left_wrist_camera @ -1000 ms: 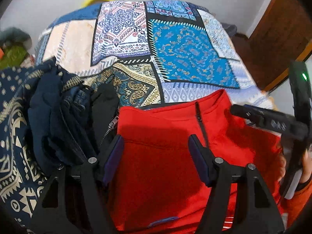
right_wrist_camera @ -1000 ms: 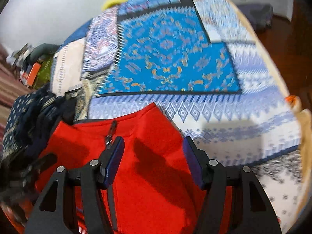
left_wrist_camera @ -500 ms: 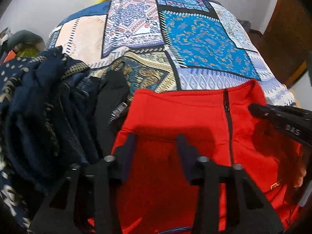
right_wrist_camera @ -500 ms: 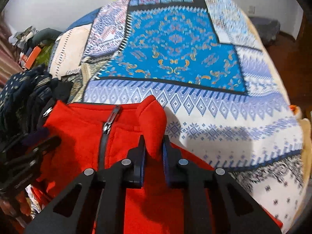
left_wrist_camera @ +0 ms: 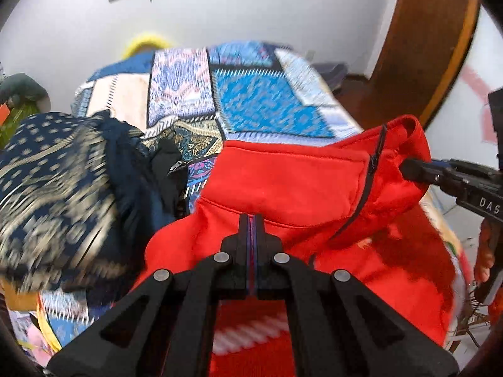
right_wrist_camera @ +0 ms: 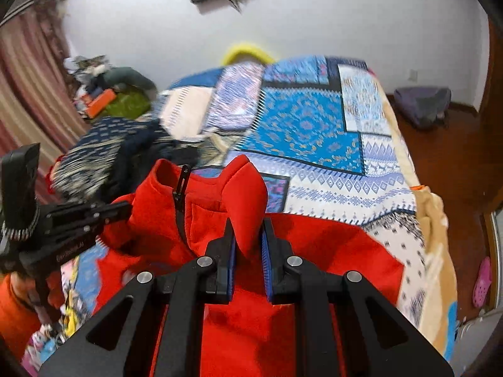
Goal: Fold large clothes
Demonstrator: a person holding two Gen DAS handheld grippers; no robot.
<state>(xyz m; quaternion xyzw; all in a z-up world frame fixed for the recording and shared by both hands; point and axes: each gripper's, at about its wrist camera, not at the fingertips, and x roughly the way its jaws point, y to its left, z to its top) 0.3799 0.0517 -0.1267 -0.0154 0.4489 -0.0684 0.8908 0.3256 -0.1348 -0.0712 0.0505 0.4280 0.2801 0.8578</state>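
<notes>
A red fleece pullover (left_wrist_camera: 283, 182) with a dark half zip (left_wrist_camera: 367, 176) hangs lifted above the patchwork bedspread (left_wrist_camera: 257, 106). My left gripper (left_wrist_camera: 251, 220) is shut, its tips pinching the fabric at one shoulder. My right gripper (right_wrist_camera: 248, 235) is shut on a thick fold of the red pullover (right_wrist_camera: 245, 194) beside the collar. Each gripper shows in the other's view: the right gripper (left_wrist_camera: 405, 168) at the collar, the left gripper (right_wrist_camera: 125, 209) at the far shoulder. The pullover's lower part is hidden behind the gripper bodies.
A heap of dark navy patterned clothes (left_wrist_camera: 63, 182) and a black zipped garment (left_wrist_camera: 166, 163) lie on the bed's left side. A wooden door (left_wrist_camera: 430, 40) and floor with a grey bundle (right_wrist_camera: 421, 103) flank the right. Clutter (right_wrist_camera: 110, 94) sits by the curtain.
Both grippers closed on the red pullover's shoulders and lifted it off the bed. Both views have risen and tilted up, showing more wall.
</notes>
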